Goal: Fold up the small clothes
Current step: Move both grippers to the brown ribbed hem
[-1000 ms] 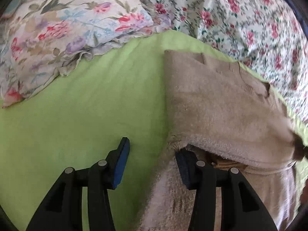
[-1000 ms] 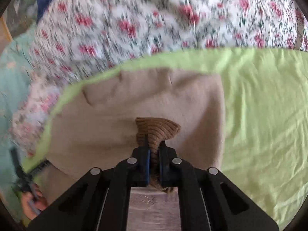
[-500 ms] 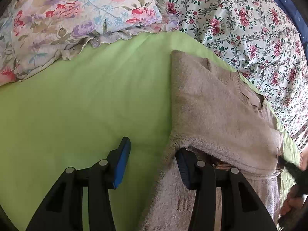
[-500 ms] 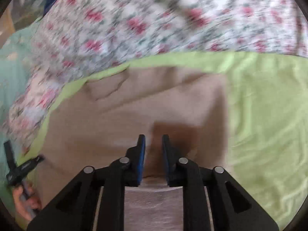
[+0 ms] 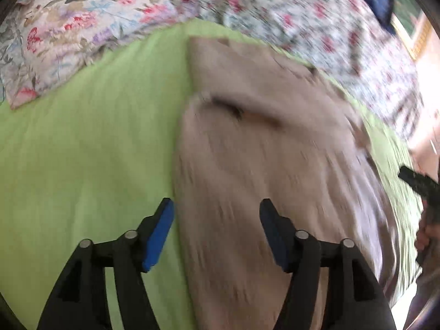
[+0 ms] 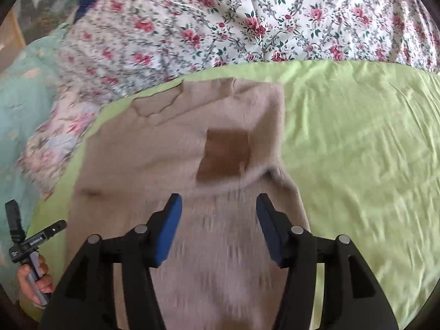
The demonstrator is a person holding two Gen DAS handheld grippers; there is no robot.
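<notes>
The sweater (image 6: 176, 148) lies partly folded on the green sheet (image 6: 357, 137), just beside the floral quilt (image 6: 247, 22). The left gripper (image 5: 217, 233) and right gripper (image 6: 218, 228) both hang above it with jaws wide, holding nothing. Risk: the soft, fuzzy knit can slide or spring open at the fold, and a low jaw can snag it. The brown patch (image 6: 225, 156) is flat and square.

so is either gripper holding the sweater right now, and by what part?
Nothing is held. Both the left gripper and the right gripper have open jaws above the beige sweater, which lies folded on the green sheet.
</notes>
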